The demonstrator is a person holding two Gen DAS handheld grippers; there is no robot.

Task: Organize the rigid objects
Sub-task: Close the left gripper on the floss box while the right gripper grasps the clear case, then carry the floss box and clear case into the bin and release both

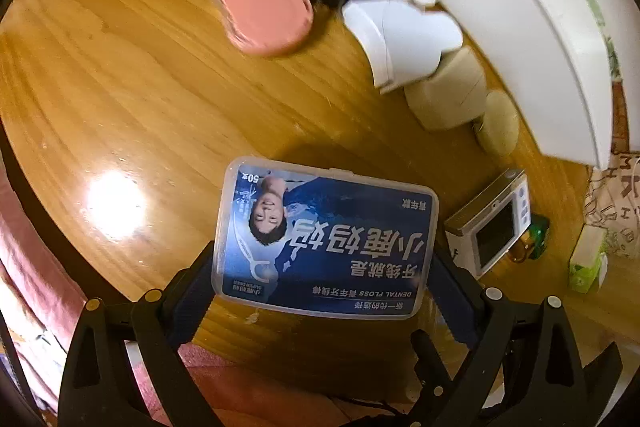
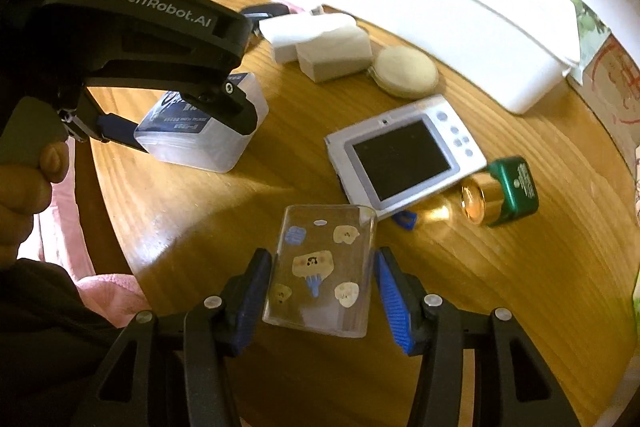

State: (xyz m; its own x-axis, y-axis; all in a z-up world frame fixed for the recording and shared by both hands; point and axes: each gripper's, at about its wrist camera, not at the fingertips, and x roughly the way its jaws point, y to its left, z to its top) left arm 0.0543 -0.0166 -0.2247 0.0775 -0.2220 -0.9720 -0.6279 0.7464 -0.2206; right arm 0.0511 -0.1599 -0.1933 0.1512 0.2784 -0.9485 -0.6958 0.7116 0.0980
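Left wrist: left gripper (image 1: 324,267) clamps floss box (image 1: 326,239); right gripper (image 2: 320,291) clamps clear case (image 2: 322,267).

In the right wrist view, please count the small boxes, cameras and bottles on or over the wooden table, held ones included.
Small boxes: 4 (dental floss box, clear sticker box, white box, beige box)
Digital camera: 1
Green-capped bottle: 1
Total: 6

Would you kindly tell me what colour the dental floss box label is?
Dark blue with white lettering on the dental floss box; left wrist view.
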